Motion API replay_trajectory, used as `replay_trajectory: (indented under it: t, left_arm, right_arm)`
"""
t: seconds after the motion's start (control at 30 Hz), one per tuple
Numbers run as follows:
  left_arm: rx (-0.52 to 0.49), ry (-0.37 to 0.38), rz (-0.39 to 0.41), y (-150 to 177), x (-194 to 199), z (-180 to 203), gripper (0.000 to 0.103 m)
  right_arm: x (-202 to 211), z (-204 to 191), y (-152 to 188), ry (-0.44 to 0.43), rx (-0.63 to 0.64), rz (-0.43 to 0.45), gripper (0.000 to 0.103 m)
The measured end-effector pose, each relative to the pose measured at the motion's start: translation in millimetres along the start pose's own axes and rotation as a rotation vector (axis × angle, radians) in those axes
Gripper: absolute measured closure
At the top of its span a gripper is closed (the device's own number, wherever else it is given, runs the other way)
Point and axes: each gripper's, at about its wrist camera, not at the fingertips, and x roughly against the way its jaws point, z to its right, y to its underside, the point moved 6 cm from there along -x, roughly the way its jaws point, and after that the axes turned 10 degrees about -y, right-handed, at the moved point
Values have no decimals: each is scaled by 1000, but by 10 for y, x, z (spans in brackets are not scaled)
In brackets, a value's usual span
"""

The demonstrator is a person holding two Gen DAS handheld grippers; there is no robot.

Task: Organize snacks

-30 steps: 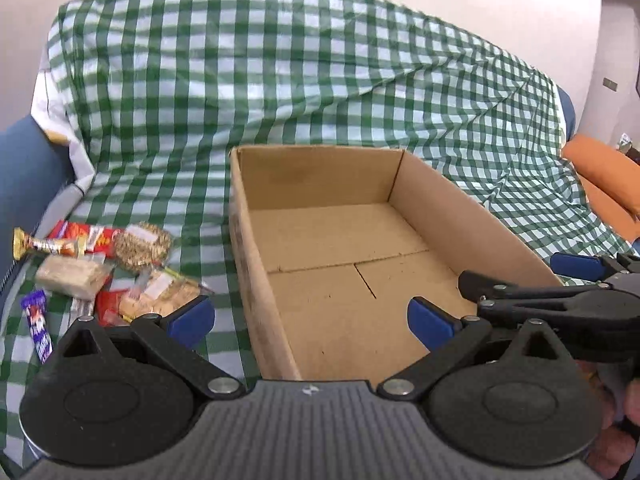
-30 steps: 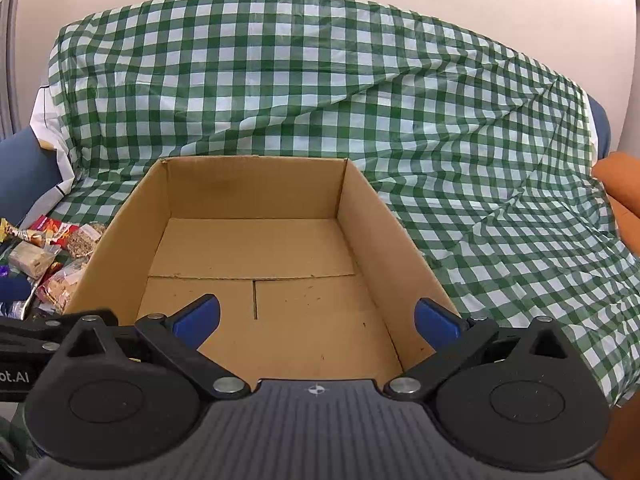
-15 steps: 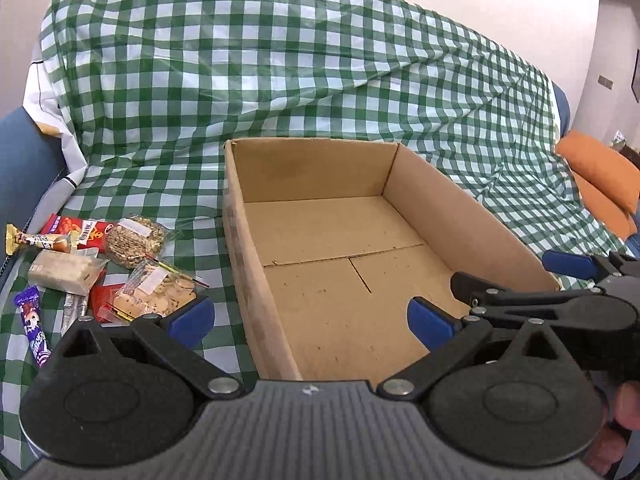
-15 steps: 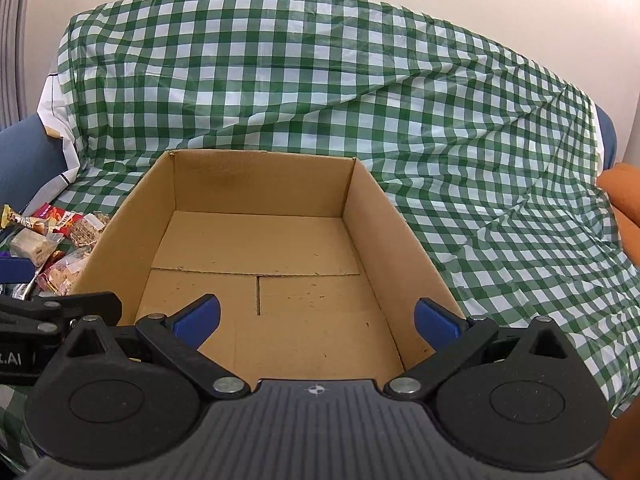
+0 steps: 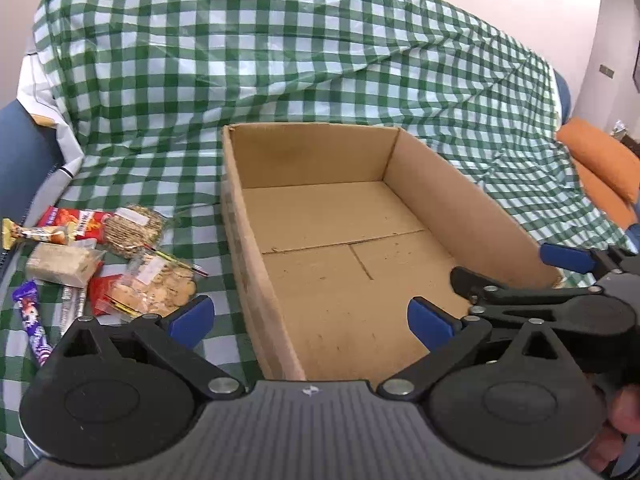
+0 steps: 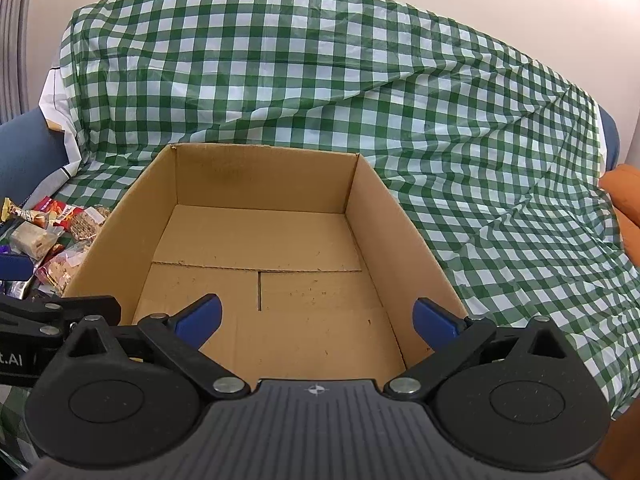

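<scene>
An empty open cardboard box [image 5: 460, 208] [image 6: 384, 216] stands on a green checked cloth. Left of it lies a pile of snacks [image 5: 100, 256] [image 6: 44, 236]: a clear bag of small crackers [image 5: 160, 284], a round seed cracker pack [image 5: 134, 228], a pale wrapped block [image 5: 60, 266], a red packet [image 5: 68, 218] and a purple bar [image 5: 32, 320]. My left gripper [image 5: 310, 320] is open, straddling the box's left wall near the front. My right gripper [image 6: 316, 320] is open over the box's front edge, nothing between its fingers. It also shows at the right edge of the left wrist view.
The checked cloth [image 6: 320, 80] drapes over a sofa back behind the box. Blue upholstery [image 5: 20, 152] shows at the left and an orange cushion [image 5: 600, 160] at the right. A person's fingers [image 5: 624, 412] hold the right gripper.
Both cameras have risen and tilted slightly, so the box and snacks sit a bit lower and nearer in view. Both grippers stay open and hold nothing.
</scene>
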Motion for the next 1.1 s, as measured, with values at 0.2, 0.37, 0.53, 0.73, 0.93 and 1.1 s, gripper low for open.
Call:
replay_trajectory:
  t: [0.2, 0.37, 0.53, 0.73, 0.93, 1.1]
  left_arm:
    - [5, 4, 13, -38, 44, 43, 0]
    - [12, 1, 8, -53, 38, 31, 0]
    - [30, 42, 10, -51, 56, 6, 0]
    - [39, 67, 13, -49, 84, 5, 2]
    - [42, 70, 2, -34, 81, -14, 18]
    - [71, 62, 4, -57, 91, -66, 30]
  right_arm:
    - [-13, -10, 13, -12, -5, -1, 5]
    - [-22, 48, 27, -22, -48, 2, 4]
    - [-25, 55, 27, -36, -75, 11, 6]
    - [19, -31, 4, -65, -59, 49, 17]
    - [56, -43, -9, -56, -56, 72, 24]
    - [82, -35, -21, -24, -44, 78, 25]
